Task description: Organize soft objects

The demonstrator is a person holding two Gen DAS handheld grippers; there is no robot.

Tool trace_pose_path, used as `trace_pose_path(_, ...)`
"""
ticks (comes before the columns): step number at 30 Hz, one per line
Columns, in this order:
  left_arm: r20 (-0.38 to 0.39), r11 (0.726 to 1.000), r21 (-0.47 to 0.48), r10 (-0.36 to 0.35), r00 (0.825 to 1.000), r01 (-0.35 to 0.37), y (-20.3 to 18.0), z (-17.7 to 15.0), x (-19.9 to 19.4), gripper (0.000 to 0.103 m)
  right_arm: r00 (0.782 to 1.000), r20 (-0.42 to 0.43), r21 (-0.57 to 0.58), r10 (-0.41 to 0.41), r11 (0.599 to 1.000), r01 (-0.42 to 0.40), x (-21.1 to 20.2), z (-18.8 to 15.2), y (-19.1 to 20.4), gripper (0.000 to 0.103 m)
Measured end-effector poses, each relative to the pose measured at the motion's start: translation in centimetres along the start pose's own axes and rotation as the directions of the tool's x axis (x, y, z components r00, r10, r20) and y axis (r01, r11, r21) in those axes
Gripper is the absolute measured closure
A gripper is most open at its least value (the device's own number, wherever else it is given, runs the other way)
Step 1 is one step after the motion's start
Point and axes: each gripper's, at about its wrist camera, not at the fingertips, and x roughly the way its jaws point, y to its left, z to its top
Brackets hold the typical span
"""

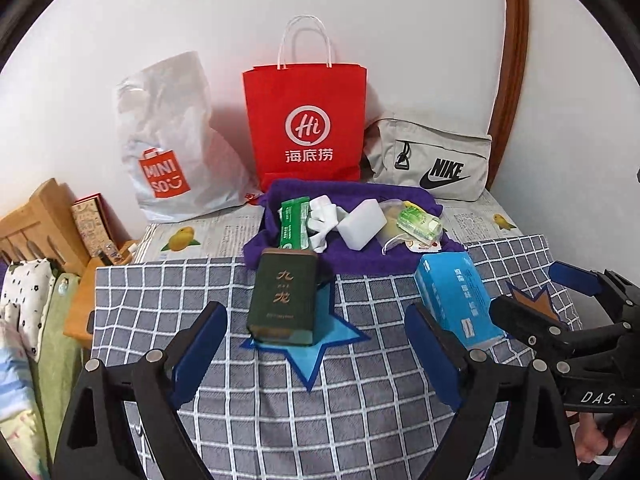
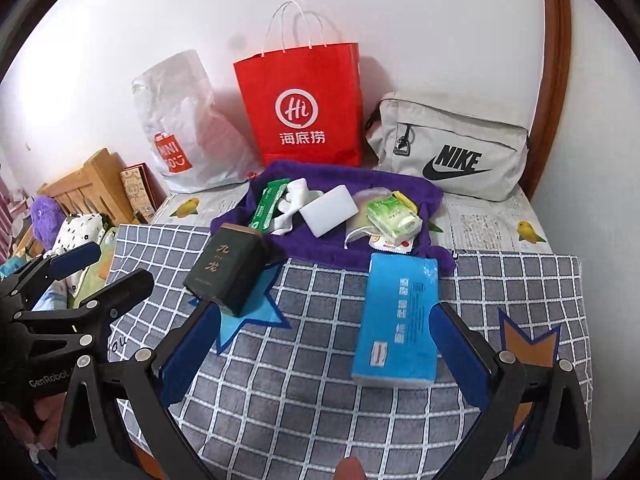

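Observation:
A dark green box (image 1: 284,296) (image 2: 226,274) stands on a blue star patch on the checked cloth. A blue tissue pack (image 1: 456,296) (image 2: 398,320) lies to its right. Behind them a purple cloth (image 1: 352,256) (image 2: 320,248) holds a green packet (image 1: 294,222), a white block (image 1: 362,224) (image 2: 328,210), a green wipes pack (image 1: 418,222) (image 2: 394,218) and white soft pieces. My left gripper (image 1: 316,352) is open and empty in front of the green box. My right gripper (image 2: 324,356) is open and empty; its right finger is beside the tissue pack.
A red paper bag (image 1: 306,120) (image 2: 304,108), a white Miniso plastic bag (image 1: 172,140) (image 2: 180,128) and a grey Nike pouch (image 1: 434,160) (image 2: 452,148) stand against the back wall. A wooden bed frame (image 1: 40,224) and bedding are at the left.

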Motion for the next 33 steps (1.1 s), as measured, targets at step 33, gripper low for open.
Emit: trace_pose_path(33, 0.048, 1.000, 0.002, -0.009, 0.999, 0.009, -0.7, -1.9, -4.0, 0.013, 0.998, 0.051, 0.007, -0.038, 0.999, 0.038, -3.2, -1.7, 0.5, 0.001)
